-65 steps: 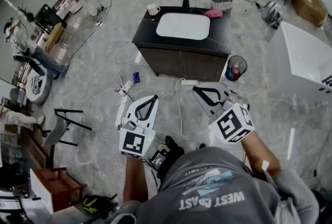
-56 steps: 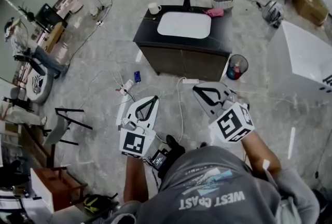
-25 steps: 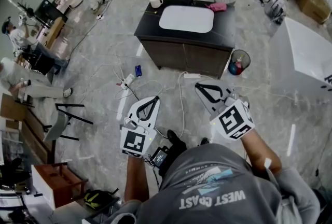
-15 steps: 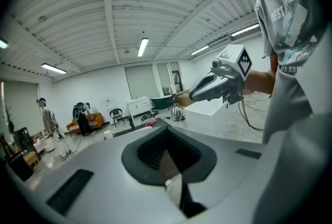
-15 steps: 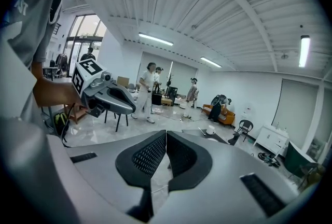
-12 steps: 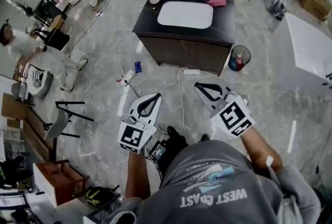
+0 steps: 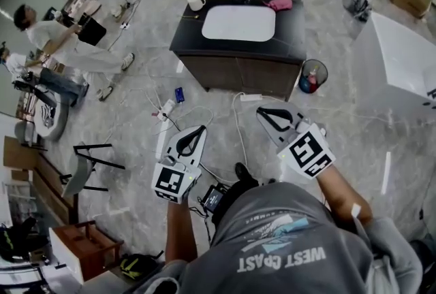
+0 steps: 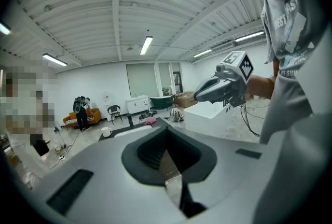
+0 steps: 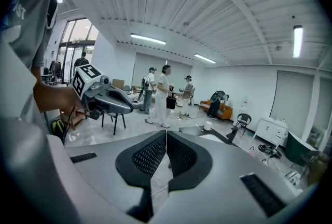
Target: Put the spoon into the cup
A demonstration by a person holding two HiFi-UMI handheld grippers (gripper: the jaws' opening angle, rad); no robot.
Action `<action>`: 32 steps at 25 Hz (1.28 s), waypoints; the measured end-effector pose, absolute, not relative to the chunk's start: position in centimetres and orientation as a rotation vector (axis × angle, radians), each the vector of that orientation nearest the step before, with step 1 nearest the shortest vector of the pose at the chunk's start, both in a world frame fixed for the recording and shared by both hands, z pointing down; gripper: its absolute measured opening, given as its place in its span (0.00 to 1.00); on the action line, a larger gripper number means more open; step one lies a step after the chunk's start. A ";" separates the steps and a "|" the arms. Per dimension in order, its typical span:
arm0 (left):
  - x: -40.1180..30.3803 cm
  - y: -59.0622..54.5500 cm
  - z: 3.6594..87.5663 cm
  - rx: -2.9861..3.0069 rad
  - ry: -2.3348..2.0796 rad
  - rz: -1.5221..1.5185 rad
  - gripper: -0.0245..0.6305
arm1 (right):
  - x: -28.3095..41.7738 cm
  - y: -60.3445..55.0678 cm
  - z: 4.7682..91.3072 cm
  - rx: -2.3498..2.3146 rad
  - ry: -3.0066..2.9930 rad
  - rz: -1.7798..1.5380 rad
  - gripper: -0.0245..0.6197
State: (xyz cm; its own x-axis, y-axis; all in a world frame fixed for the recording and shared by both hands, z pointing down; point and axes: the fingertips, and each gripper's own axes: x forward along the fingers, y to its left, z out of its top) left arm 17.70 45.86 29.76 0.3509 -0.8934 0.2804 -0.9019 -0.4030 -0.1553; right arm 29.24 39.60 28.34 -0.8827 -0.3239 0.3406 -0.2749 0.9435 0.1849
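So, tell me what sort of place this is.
Probably an open studio or lab mock-up, not a real bathroom: a vanity cabinet with a white basin stands alone on the floor, loose cables trail across it, and other people stand nearby.

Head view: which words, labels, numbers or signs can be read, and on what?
"WEST COAST": on the back of the person's grey shirt, seen upside down.
Left marker cube and right marker cube: coded squares only, no words.
Nothing else can be read; any other print is too small.
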 end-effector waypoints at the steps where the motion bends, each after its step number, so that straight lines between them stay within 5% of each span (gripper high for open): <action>1: 17.4 45.2 29.4 2.564 -1.691 0.500 0.04 | 29.0 39.3 28.1 0.443 -2.730 -0.182 0.09; 32: 4.7 37.2 29.8 2.667 -1.642 0.459 0.04 | 12.6 31.8 27.2 0.403 -2.645 -0.292 0.09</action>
State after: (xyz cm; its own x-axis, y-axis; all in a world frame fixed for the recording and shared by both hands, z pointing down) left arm 4.67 37.19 29.81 0.4198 -0.8775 0.2319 -0.8707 -0.4615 -0.1701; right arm 12.64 31.85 27.15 -0.8578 -0.3270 0.3965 -0.2327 0.9350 0.2675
